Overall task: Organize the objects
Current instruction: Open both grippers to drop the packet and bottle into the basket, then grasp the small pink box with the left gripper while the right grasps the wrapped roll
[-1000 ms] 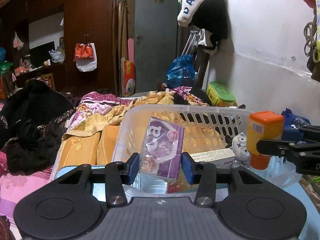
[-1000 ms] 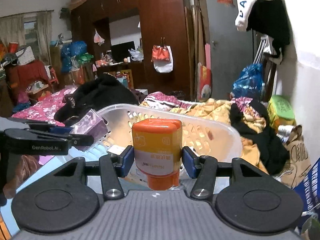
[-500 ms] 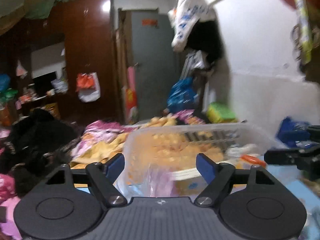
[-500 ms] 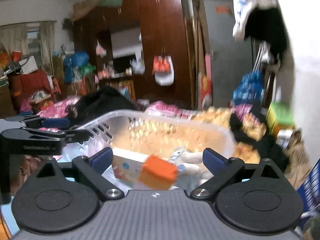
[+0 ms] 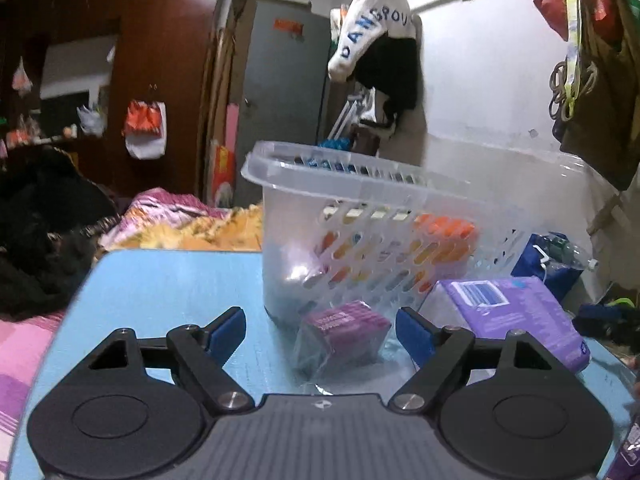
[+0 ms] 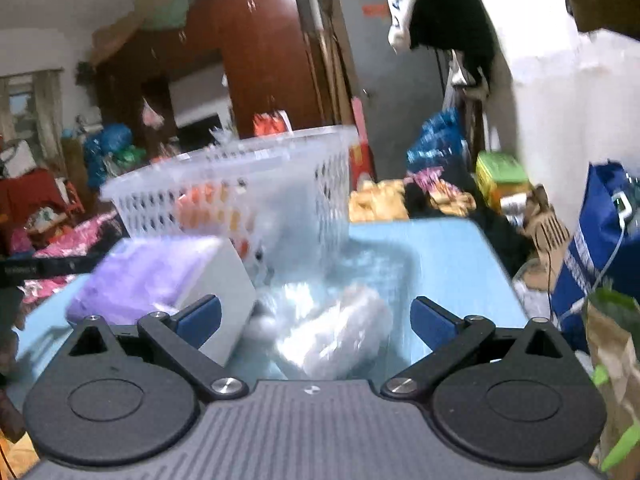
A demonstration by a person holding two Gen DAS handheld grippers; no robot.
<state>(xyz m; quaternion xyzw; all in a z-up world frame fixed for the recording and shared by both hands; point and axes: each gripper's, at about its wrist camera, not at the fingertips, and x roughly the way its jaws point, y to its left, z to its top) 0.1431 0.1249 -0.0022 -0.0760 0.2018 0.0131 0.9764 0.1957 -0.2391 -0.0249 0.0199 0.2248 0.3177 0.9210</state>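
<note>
Blue table (image 5: 168, 280): magenta packet (image 5: 344, 330) left view, clear bag (image 6: 332, 332) right.

basket (image 5: 400, 216) and purple box (image 5: 516, 312) ahead, bare blue table (image 5: 168, 280) left

A translucent white perforated basket (image 5: 400, 216) stands upright at frame centre on the blue tabletop (image 5: 168, 280), an orange-capped container (image 5: 444, 240) visible through its slots, with a small magenta wrapped pack (image 5: 344, 332) just before it, a purple box (image 5: 516, 320) at lower right, and a clear plastic bag (image 6: 332, 332), blurred.
</note>
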